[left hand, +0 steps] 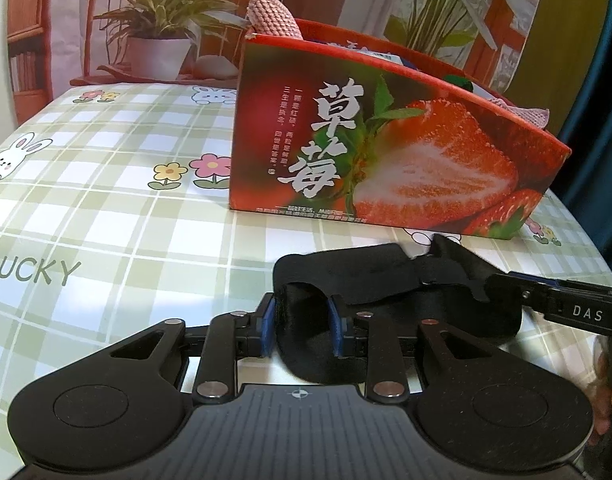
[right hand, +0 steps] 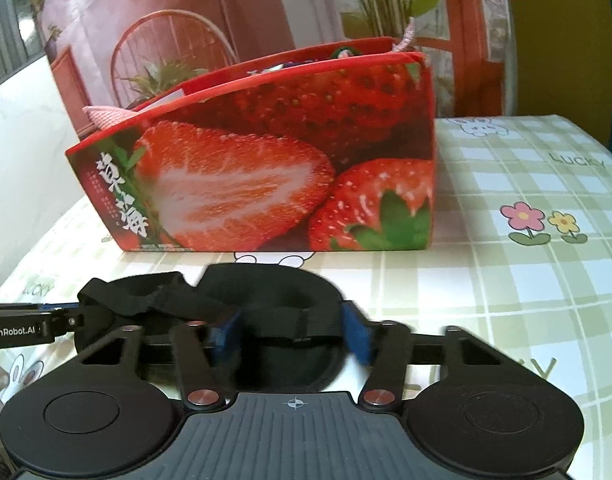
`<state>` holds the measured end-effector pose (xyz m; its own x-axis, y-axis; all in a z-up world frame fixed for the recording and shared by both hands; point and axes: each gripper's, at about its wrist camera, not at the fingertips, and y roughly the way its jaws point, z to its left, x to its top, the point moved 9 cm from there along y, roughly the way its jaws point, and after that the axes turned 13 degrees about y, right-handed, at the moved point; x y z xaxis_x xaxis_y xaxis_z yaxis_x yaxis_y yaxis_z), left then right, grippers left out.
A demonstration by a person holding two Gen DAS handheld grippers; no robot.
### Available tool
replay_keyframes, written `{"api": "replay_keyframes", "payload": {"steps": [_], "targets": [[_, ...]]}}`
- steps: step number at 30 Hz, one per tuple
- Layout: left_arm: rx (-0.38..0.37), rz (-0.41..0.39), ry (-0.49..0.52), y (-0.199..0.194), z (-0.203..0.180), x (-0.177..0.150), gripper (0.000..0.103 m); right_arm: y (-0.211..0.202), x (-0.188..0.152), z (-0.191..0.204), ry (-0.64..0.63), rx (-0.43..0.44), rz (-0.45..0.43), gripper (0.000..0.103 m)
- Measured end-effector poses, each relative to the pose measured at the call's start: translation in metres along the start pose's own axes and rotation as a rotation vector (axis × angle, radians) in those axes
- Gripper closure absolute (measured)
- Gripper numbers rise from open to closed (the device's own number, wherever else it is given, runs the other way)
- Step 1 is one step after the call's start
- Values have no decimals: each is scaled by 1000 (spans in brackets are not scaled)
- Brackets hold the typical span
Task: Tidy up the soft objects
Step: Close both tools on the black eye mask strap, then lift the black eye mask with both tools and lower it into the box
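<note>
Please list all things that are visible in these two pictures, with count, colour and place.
black fabric item: one, black, on the tablecloth in front of the box
strawberry box: one, red, open top, on the table
pink knitted items: two parts seen, pink, sticking out of the box
tablecloth: one, green and white check, covers the table
left gripper: one, black, blue pads, shut on the black fabric item
right gripper: one, black, blue pads, around the same item
</note>
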<state>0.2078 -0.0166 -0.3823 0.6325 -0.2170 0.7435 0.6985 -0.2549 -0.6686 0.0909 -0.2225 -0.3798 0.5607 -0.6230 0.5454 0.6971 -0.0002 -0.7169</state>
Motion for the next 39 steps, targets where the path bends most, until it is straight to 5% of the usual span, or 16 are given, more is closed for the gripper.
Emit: {"api": "replay_keyframes", "payload": {"steps": [4,6,18,27,34,39], "targets": [[7,-12,-19,-2,4,1,87,-5,-1,1,-11,0,10,93],[27,-38,-19,-7,7,5,90,-13,3,2,-25,-3,-19,96],[56,-289,-23,-73,10,51,93,-77,42,41,-171,84,-207,98],[61,-448,9,-113,7,135,93,-113,107,71,-252,118,-351,98],[62,-392,44,-76,5,191,93,-86,160,75,-283,61,-384,98],[44,-263,92,-27,-4,202,93,-49,177,65,-271,3,-332,98]]}}
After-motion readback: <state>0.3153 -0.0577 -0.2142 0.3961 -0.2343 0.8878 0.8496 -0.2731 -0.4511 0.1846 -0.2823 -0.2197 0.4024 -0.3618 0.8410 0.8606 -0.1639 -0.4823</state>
